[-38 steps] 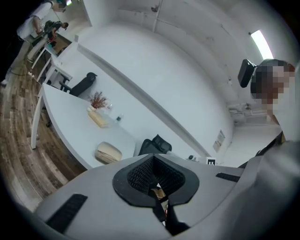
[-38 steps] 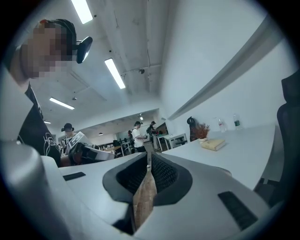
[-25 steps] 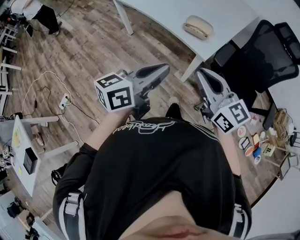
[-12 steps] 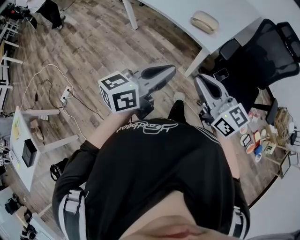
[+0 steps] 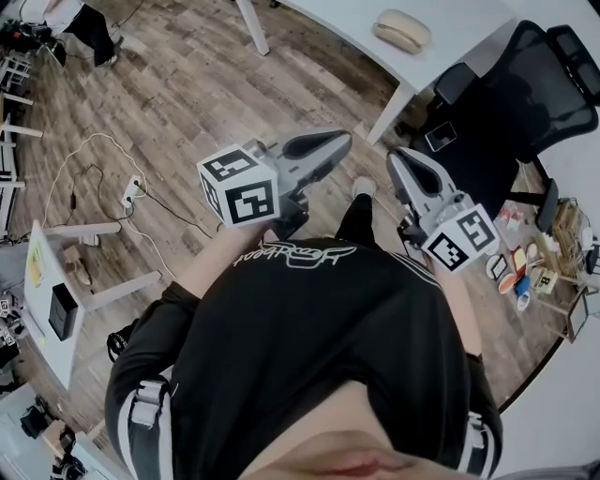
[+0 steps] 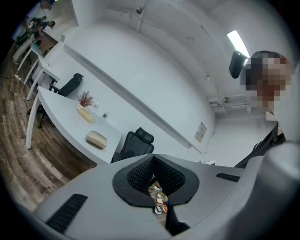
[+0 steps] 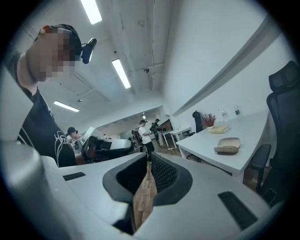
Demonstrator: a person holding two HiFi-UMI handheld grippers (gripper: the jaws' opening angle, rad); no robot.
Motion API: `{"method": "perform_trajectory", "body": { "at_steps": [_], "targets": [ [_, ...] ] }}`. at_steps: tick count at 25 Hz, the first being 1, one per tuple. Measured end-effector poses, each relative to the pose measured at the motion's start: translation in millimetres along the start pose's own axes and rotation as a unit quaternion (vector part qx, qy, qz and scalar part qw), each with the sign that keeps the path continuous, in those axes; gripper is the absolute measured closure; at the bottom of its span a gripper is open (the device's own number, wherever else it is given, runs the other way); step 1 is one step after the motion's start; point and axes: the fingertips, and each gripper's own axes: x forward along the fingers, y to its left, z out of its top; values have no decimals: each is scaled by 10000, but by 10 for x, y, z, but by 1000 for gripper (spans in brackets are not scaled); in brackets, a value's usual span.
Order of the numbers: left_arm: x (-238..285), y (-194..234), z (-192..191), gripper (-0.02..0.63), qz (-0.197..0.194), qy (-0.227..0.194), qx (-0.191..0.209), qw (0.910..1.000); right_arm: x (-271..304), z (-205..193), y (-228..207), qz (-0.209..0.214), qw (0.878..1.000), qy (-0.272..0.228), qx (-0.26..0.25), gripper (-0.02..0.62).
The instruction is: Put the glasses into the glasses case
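Note:
A beige glasses case (image 5: 401,31) lies on a white table (image 5: 328,19) at the top of the head view. The same case (image 6: 96,139) sits far off in the left gripper view, and the case (image 7: 228,145) is also distant in the right gripper view. No glasses are visible in any view. My left gripper (image 5: 336,142) and right gripper (image 5: 397,159) are held side by side in front of the person's black shirt, above the wooden floor. In the gripper views the left gripper (image 6: 152,161) and the right gripper (image 7: 149,161) are both shut with nothing between the jaws.
A black office chair (image 5: 525,94) stands right of the table. Small colourful items (image 5: 520,272) clutter the floor at the far right. A cable and power strip (image 5: 128,197) lie on the floor at left, near a small white desk (image 5: 56,309). People (image 7: 145,133) stand far off.
Both grippers drifted slightly up and right in the head view and stayed shut. The case and table shifted a little as the head moved.

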Motion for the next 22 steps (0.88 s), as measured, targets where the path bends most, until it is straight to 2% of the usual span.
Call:
{"method": "perform_trajectory", "body": {
  "at_steps": [11,22],
  "targets": [
    [116,-183,-89,600,-186,206,113,9996,-184,44,32,-98,9999,-49,-66,566],
    [95,-168,-210,600,-119,269,9,9996,-209,-55,44,-67,10000,19,18,567]
  ]
}}
